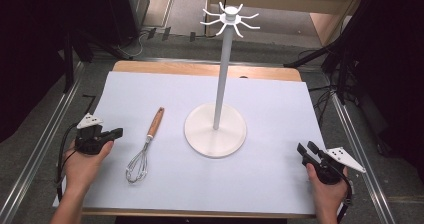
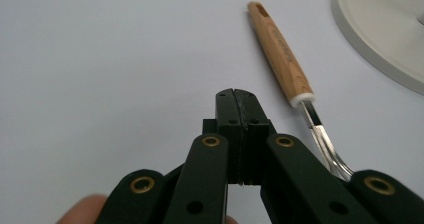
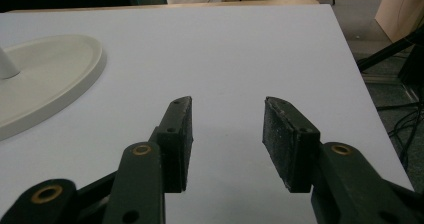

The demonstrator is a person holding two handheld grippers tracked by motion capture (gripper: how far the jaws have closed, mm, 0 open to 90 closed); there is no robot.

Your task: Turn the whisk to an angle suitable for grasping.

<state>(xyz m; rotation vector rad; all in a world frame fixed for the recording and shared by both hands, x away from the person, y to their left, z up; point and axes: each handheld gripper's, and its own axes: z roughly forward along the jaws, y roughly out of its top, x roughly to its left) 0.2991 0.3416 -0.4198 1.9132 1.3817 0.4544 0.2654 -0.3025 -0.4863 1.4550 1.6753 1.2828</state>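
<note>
A whisk [image 1: 148, 140] with a wooden handle and wire loops lies on the white sheet, left of a white stand [image 1: 215, 130] whose tall pole carries hooks at the top. My left gripper [image 1: 119, 132] rests at the sheet's left edge, shut with nothing in it, a short way left of the whisk. In the left gripper view the jaws of my left gripper [image 2: 235, 93] meet, and the whisk [image 2: 282, 54] lies just to their right. My right gripper [image 1: 306, 146] sits at the right front, right of the stand's base. In its own view my right gripper [image 3: 227, 109] stands open over bare sheet.
The white sheet [image 1: 275, 174] covers a wooden table [image 1: 200, 69]. The stand's round base [image 2: 380, 29] [image 3: 50, 79] takes the middle. Metal rails run along both sides, with cables and dark tripod legs on the floor beyond.
</note>
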